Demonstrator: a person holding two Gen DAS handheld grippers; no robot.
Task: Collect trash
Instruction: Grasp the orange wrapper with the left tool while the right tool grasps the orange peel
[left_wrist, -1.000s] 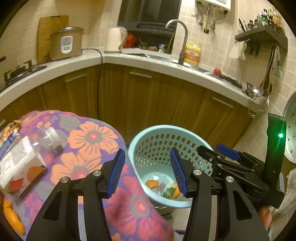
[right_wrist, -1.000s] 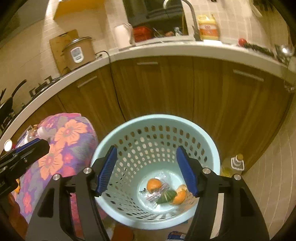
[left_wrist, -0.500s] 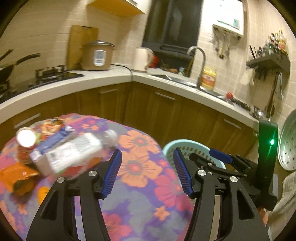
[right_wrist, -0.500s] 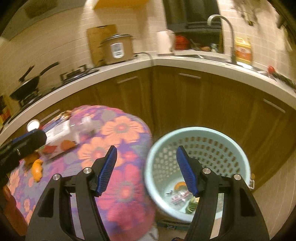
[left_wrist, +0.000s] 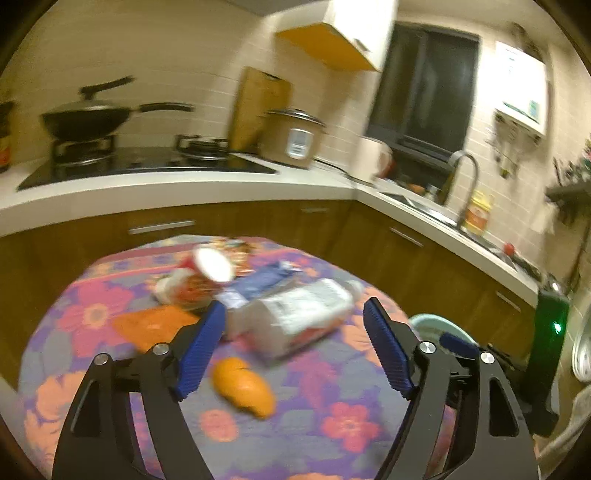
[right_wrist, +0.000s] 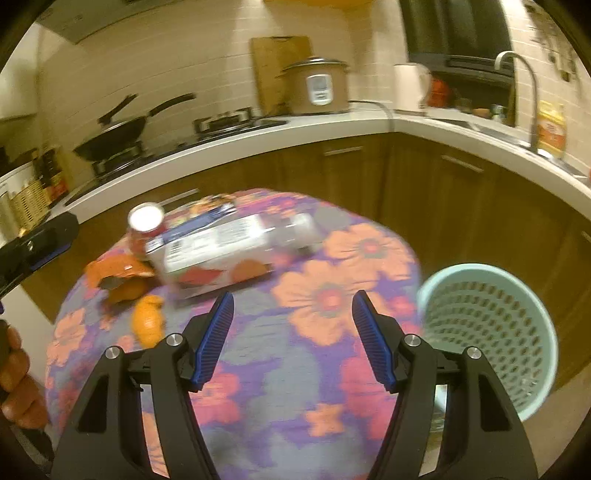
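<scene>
A round table with a flowered cloth (left_wrist: 332, 424) (right_wrist: 314, 295) bears trash: a plastic bottle with a white label (left_wrist: 295, 317) (right_wrist: 221, 251) lying on its side, a red can (left_wrist: 207, 273) (right_wrist: 146, 229), a blue wrapper (left_wrist: 266, 280), an orange wrapper (left_wrist: 151, 325) (right_wrist: 114, 271) and orange peel (left_wrist: 243, 387) (right_wrist: 147, 321). A pale green perforated basket (right_wrist: 491, 332) (left_wrist: 436, 325) stands on the floor to the table's right. My left gripper (left_wrist: 295, 350) is open and empty above the table, near the bottle. My right gripper (right_wrist: 291, 336) is open and empty over the table.
A white counter (right_wrist: 332, 129) on brown cabinets (right_wrist: 443, 195) curves behind the table. It bears a hob with a wok (left_wrist: 88, 118), a rice cooker (left_wrist: 291, 136), a kettle (right_wrist: 410, 85) and a sink with a tap (right_wrist: 517, 74).
Both grippers have swung left and up, from over the basket to over the table. The trash pile has come into the middle of both views. Both stay open.
</scene>
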